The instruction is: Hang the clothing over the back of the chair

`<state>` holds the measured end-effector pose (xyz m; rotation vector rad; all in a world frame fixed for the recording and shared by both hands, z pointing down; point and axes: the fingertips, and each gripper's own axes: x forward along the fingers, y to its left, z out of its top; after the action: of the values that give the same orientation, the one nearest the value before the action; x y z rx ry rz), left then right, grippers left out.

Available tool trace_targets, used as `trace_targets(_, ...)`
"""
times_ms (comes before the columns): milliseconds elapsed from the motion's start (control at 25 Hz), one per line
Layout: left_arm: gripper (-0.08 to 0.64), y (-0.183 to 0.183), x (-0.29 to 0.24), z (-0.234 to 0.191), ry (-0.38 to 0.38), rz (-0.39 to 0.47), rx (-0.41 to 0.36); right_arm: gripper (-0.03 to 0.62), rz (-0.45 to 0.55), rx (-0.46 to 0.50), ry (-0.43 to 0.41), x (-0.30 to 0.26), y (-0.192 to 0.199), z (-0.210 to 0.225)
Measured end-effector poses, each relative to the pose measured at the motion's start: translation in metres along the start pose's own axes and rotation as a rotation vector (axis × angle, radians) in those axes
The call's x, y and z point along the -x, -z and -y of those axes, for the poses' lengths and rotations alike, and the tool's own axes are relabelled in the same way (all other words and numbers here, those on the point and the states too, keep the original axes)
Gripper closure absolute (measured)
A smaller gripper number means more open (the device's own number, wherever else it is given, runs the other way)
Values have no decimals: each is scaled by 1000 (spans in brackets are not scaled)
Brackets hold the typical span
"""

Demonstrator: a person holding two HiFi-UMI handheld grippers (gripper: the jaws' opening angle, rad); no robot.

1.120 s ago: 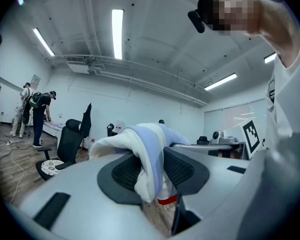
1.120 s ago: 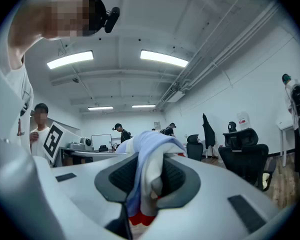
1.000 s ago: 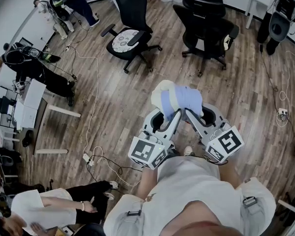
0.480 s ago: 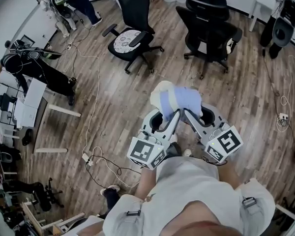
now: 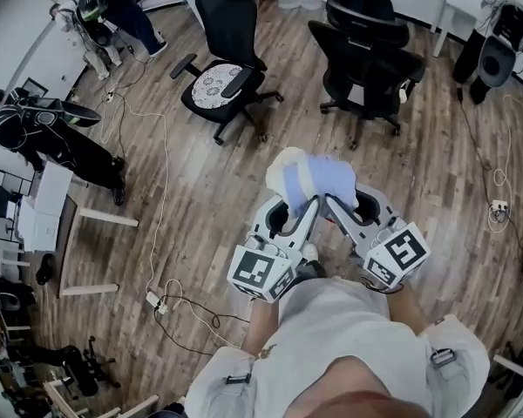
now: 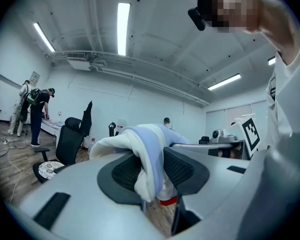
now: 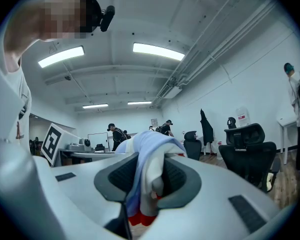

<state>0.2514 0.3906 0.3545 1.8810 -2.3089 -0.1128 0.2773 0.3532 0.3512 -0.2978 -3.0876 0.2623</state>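
**While you hold it up, both grippers pinch the clothing**

With your left gripper [image 5: 289, 209] and right gripper [image 5: 338, 205] side by side before your torso, each pair of jaws is clamped on the same bundled white and pale-blue clothing [image 5: 315, 177]. Fabric fills the gap between the pads in both gripper views. The bundle is off the wooden floor [image 5: 200, 190]. Well apart from it stand the black patterned-seat chair [image 5: 220, 75] and, to its right, the black high-backed chair [image 5: 370, 50].
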Motion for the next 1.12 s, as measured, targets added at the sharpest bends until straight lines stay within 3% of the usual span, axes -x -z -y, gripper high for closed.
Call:
trace_targets(480,408,-13,-33,-71,76,-18,5,476,-5,-3,89,-70,-5,29)
trace_targets(1120,408,-17,-113,-112,106,-33,18,476,-14,-21,129,-111,-11,108)
